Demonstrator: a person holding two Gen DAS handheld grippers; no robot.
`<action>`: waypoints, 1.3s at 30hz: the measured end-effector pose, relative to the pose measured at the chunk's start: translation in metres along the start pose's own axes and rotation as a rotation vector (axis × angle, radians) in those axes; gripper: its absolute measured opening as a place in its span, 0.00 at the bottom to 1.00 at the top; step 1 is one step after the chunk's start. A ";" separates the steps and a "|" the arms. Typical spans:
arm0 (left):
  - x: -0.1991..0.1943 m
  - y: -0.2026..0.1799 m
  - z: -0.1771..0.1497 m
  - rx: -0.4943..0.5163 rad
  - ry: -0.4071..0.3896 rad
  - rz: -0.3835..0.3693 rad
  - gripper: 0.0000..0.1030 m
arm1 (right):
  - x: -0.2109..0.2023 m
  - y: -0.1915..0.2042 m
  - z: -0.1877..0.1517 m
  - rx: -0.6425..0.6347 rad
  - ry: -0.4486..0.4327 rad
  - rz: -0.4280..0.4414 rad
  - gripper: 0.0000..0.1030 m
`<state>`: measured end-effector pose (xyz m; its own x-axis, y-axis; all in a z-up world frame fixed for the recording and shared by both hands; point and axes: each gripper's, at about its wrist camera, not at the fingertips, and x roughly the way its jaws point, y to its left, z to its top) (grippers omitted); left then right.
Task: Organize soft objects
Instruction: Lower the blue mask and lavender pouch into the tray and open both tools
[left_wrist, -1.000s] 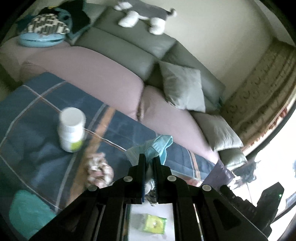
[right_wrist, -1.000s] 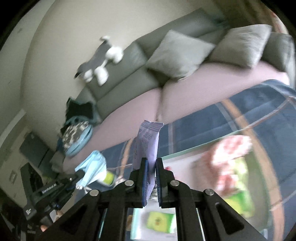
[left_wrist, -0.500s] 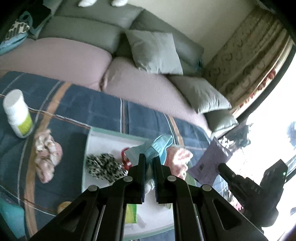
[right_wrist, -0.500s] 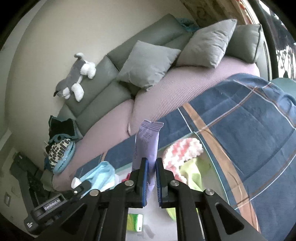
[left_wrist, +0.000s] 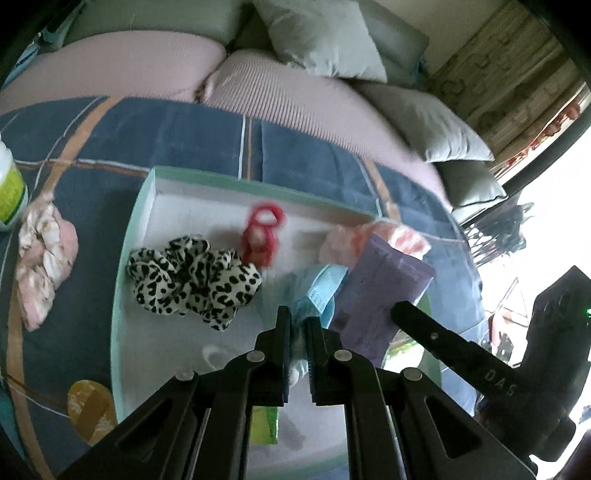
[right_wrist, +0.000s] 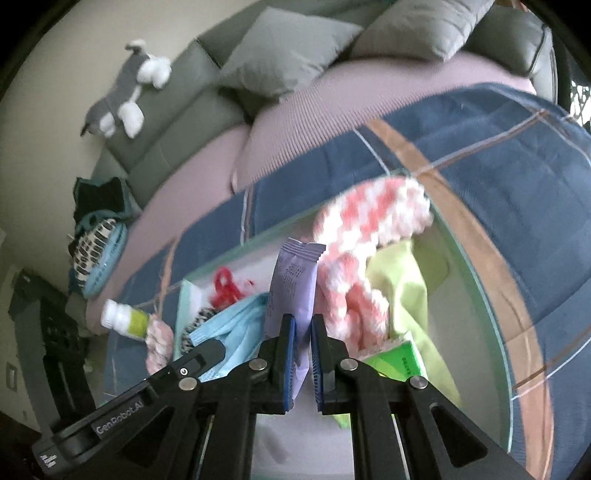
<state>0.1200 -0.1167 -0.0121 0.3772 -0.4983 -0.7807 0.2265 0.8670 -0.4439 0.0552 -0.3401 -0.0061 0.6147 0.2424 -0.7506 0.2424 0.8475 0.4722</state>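
My left gripper (left_wrist: 297, 325) is shut on a light blue face mask (left_wrist: 320, 287) and holds it over the white tray (left_wrist: 147, 206). My right gripper (right_wrist: 300, 328) is shut on a purple packet (right_wrist: 293, 284), also over the tray (right_wrist: 480, 280); the packet shows in the left wrist view (left_wrist: 380, 291) beside the mask. In the tray lie a leopard-print scrunchie (left_wrist: 192, 277), a red hair tie (left_wrist: 260, 236), a pink-and-white knitted cloth (right_wrist: 369, 236), a lime green cloth (right_wrist: 402, 288) and a green packet (right_wrist: 399, 358).
A pink scrunchie (left_wrist: 42, 258), a white bottle with a green label (left_wrist: 9, 188) and a yellow round object (left_wrist: 90, 410) lie on the blue plaid blanket (left_wrist: 184, 136) left of the tray. Behind is a sofa with grey cushions (right_wrist: 284, 55) and a plush dog (right_wrist: 125, 92).
Both grippers have tilted down and moved closer over the tray, each still holding its item. The mask and the purple packet now hang side by side just above the tray.
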 end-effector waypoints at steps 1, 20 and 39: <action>0.003 0.001 -0.001 -0.001 0.010 0.008 0.07 | 0.003 0.000 -0.001 0.000 0.008 -0.001 0.09; 0.021 0.002 -0.009 0.001 0.072 0.068 0.08 | 0.024 0.003 -0.005 -0.024 0.062 -0.057 0.12; -0.014 -0.015 0.001 0.070 0.010 0.069 0.14 | -0.007 0.016 0.000 -0.070 -0.012 -0.088 0.15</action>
<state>0.1122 -0.1228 0.0066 0.3853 -0.4371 -0.8127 0.2630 0.8962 -0.3573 0.0551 -0.3277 0.0066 0.6020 0.1601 -0.7823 0.2433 0.8963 0.3706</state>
